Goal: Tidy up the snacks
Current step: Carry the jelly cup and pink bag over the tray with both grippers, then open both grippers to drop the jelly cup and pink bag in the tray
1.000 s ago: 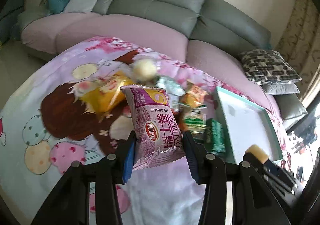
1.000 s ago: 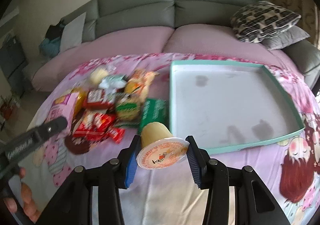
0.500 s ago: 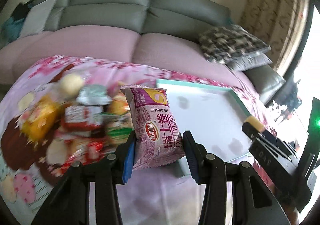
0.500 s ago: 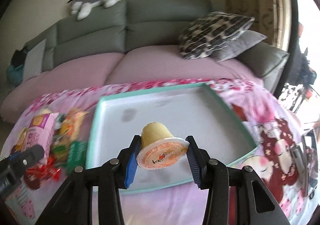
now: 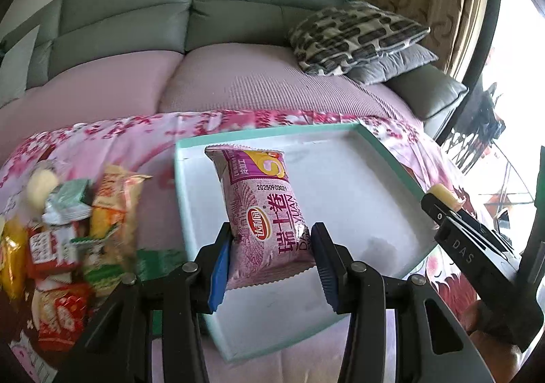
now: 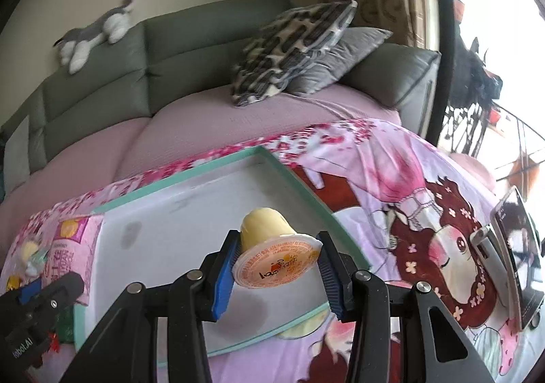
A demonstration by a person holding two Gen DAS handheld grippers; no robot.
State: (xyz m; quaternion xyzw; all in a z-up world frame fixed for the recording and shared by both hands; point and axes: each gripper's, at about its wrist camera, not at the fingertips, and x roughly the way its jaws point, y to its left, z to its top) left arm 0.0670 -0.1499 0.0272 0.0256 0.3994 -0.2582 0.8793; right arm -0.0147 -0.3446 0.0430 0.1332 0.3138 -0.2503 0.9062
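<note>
Both grippers hung over the teal-rimmed tray (image 5: 385, 158), which lay bare on the floral blanket (image 6: 391, 158) beside the sofa. The left gripper (image 5: 270, 260) pinched a purple snack packet (image 5: 264, 209) upright above the tray's near-left corner; the right gripper (image 6: 277, 272) clasped a yellow jelly cup (image 6: 272, 246) above its near-right edge. Nothing had yet been placed. The heap of snacks (image 5: 68, 240) off the tray's left edge remained to be sorted.

glossy plastic packet (image 5: 264, 212), cloth sheet (image 6: 425, 185)
</note>
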